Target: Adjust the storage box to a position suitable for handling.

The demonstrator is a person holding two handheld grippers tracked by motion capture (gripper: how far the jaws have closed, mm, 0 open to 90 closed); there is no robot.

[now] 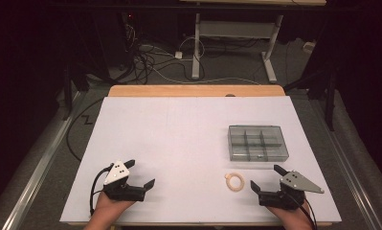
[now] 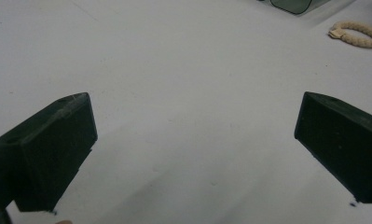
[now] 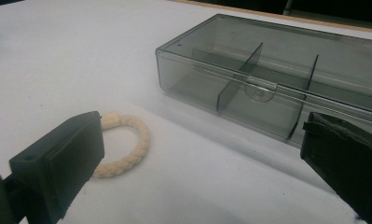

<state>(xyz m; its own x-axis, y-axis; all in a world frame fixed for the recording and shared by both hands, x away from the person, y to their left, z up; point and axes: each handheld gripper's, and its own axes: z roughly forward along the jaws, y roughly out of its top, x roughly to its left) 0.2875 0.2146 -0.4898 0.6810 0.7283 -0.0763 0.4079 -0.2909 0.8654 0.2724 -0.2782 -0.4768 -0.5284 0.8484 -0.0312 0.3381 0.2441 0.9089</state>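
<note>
Jaws wide and empty, the right gripper (image 1: 265,178) rests beside a rope ring (image 1: 235,182), the closed divided box (image 1: 257,143) just beyond, ready for pickup; the left gripper (image 1: 140,173) waits equally wide

Bright tabletop; dark surroundings; soft focus

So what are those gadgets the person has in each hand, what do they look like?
Each hand holds a black tool ending in two blocky, flat-faced tongs. The left tongs carry a pale grey three-cornered plate with small dark dots on top, and a black cable loops from them. The right tongs have a similar grey plate and a black cable trailing back. No sleeves are visible at the forearms.
</note>
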